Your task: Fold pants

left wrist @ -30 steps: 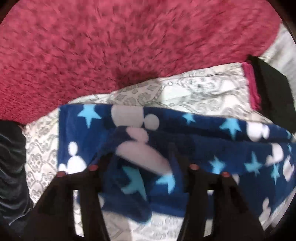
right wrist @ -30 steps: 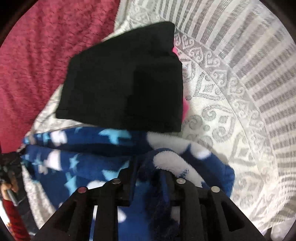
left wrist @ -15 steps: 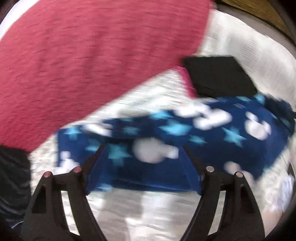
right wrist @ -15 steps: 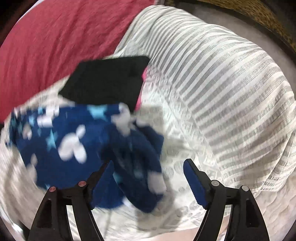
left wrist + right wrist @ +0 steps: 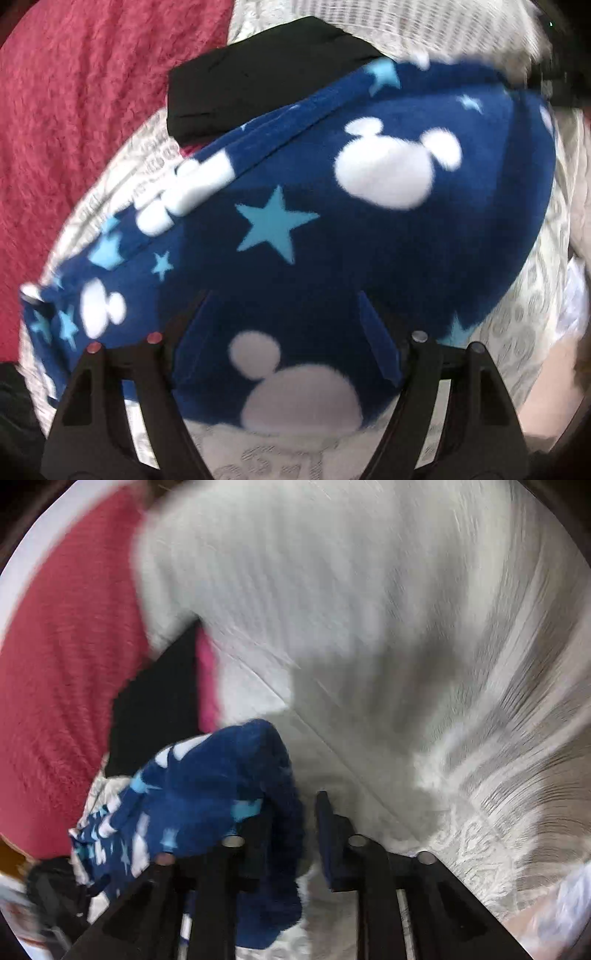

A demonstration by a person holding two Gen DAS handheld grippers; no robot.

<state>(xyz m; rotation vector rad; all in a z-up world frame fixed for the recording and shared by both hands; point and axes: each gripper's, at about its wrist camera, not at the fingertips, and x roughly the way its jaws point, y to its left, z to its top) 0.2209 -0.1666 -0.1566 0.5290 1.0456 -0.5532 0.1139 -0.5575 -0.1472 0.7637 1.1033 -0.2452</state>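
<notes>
Place: a home, most likely a bedroom.
Bed: a white bedspread with grey stripes and scrollwork covers the whole surface.
Blanket: a fuzzy red blanket lies across the far side.
Laundry: blue fleece pants with stars and mouse heads, beside folded black clothes over something pink.
</notes>
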